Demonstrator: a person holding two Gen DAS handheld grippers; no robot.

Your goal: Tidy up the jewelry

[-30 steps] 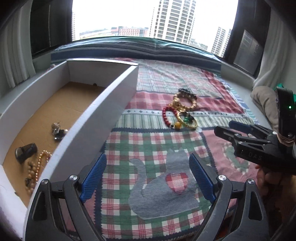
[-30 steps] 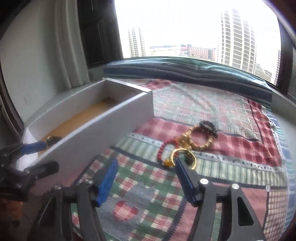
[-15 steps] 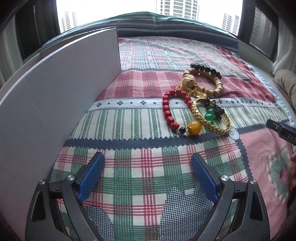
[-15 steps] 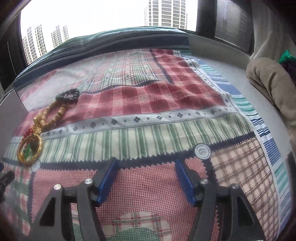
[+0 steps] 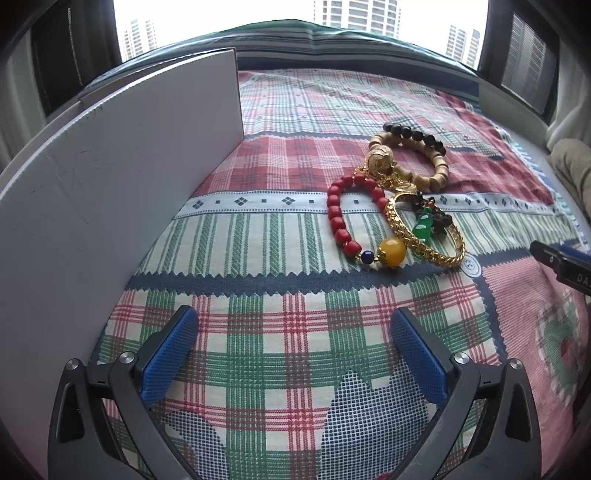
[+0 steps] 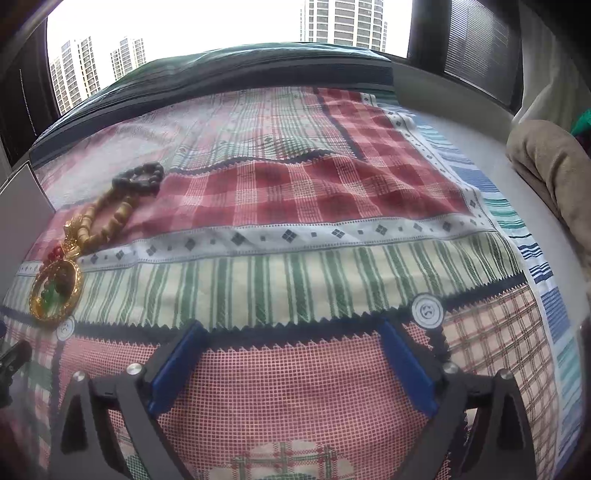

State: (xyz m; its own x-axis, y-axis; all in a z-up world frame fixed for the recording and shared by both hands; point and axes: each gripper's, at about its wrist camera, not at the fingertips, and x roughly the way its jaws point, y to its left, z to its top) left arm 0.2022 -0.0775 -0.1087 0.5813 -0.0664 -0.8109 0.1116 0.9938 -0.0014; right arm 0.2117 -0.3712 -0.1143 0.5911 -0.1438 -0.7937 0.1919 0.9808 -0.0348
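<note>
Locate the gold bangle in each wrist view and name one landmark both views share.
Left wrist view: the gold bangle lies right of centre on the quilt, touching the red bead bracelet.
Right wrist view: the gold bangle sits at the far left edge, around a green charm.
Shared landmark: the white button patch on the quilt's dark zigzag band; a second, similar patch shows in the right wrist view.

Wide window (image 5: 280, 14) behind, overcast daylight, blown out white. High-rise towers (image 6: 343, 22) outside. Dark window frames (image 5: 495, 33) either side; pale curtain (image 6: 543, 74) at right. Patchwork plaid cloth (image 5: 295, 350) covers the surface; dark green striped cushion (image 6: 229, 74) along the sill.
</note>
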